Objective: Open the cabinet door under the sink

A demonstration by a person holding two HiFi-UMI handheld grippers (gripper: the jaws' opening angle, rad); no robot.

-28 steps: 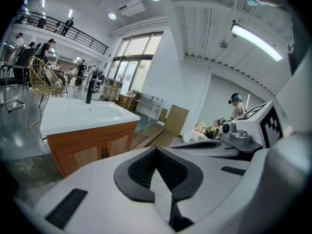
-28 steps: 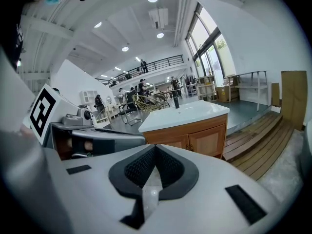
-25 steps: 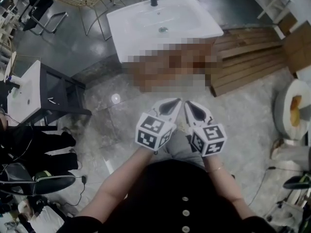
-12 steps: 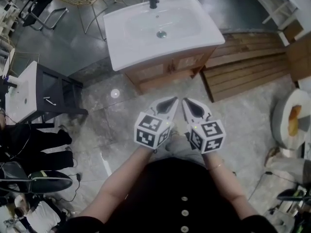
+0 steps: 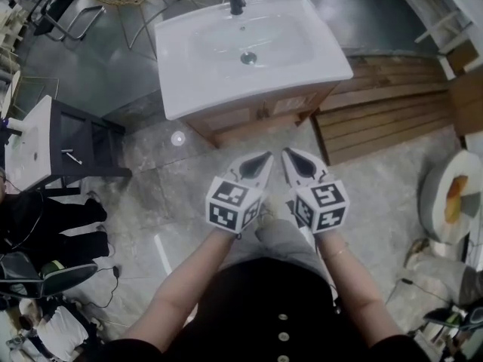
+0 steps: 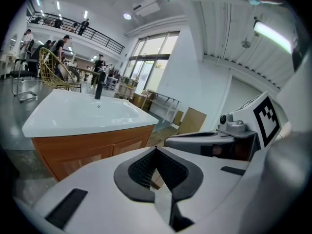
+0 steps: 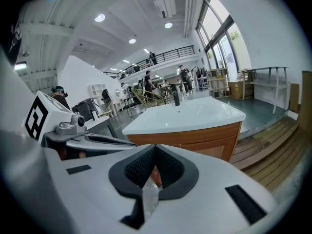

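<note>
Both grippers and the person have closed in on the sink cabinet (image 5: 256, 116) since the earlier frame, so less of the marble floor (image 5: 189, 179) lies between them. The cabinet is still well apart from the jaws, straight ahead on the far side, under the white basin (image 5: 302, 59). Its wooden front runs left to right across the scene, with two doors side by side; I cannot make out their handles. The left gripper (image 5: 263, 161) and the right gripper (image 5: 293, 159) point at it side by side, neither clearly nearer. Each has its jaws pressed fully together, holding and touching nothing.
</note>
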